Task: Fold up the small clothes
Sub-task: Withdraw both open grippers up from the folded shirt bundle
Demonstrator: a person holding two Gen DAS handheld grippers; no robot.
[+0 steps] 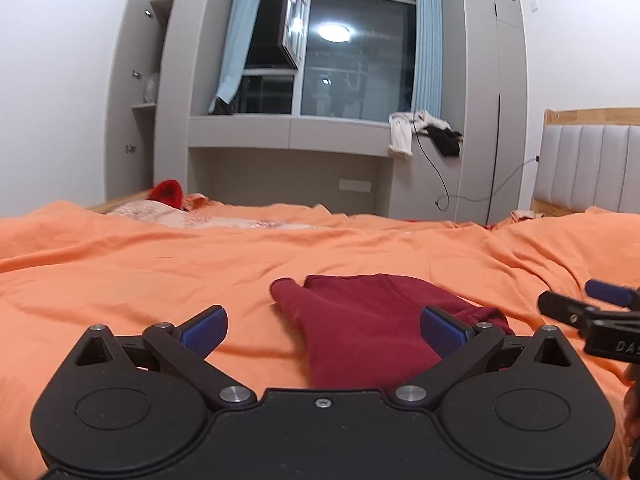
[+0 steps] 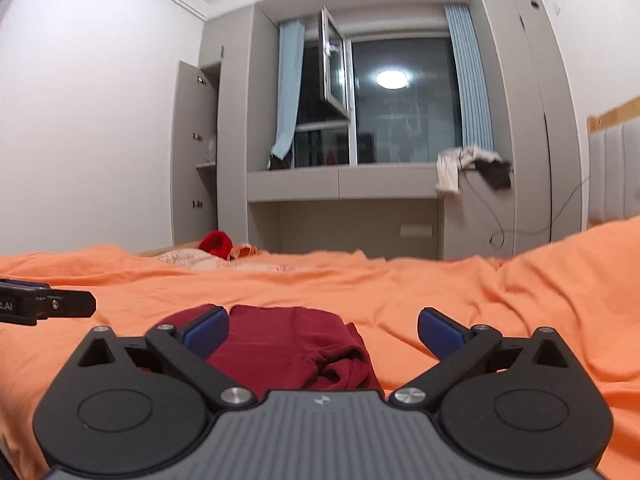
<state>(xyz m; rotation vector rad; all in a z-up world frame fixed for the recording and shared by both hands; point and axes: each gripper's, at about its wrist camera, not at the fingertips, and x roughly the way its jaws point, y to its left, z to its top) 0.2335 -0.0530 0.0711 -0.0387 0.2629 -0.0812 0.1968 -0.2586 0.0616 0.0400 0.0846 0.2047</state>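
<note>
My left gripper [image 1: 324, 334] stands with its jaws spread to full width and holds nothing; both blue pads [image 1: 204, 330] are clear of cloth. My right gripper [image 2: 323, 334] is in the same condition: jaws fully apart, empty.

The task item, a dark red garment [image 1: 352, 332], lies flat on the orange bedsheet [image 1: 140, 280] just ahead of both grippers. Seen from the left gripper, it sits between the jaws and toward the right-hand pad, which overlaps its near right edge in the view; whether that pad touches the cloth I cannot tell. Seen from the right gripper, the garment [image 2: 288, 344] lies toward the left-hand pad, with a bunched roll of fabric at its near right corner. It appears partly folded, with one rounded flap protruding at its far left.

Beyond the garment the sheet is heavily wrinkled. A red knitted item [image 1: 168, 194] rests at the far edge of the bed, well apart from the work area.

Hazards, as judged from this position:
- The bunched corner may be pinched as a thick wad, which would drag the layers and undo the fold.
- A low approach may catch the sheet together with the garment, since both are soft and wrinkled.
- The two grippers sit near each other; converging on the same edge risks a collision.
</note>
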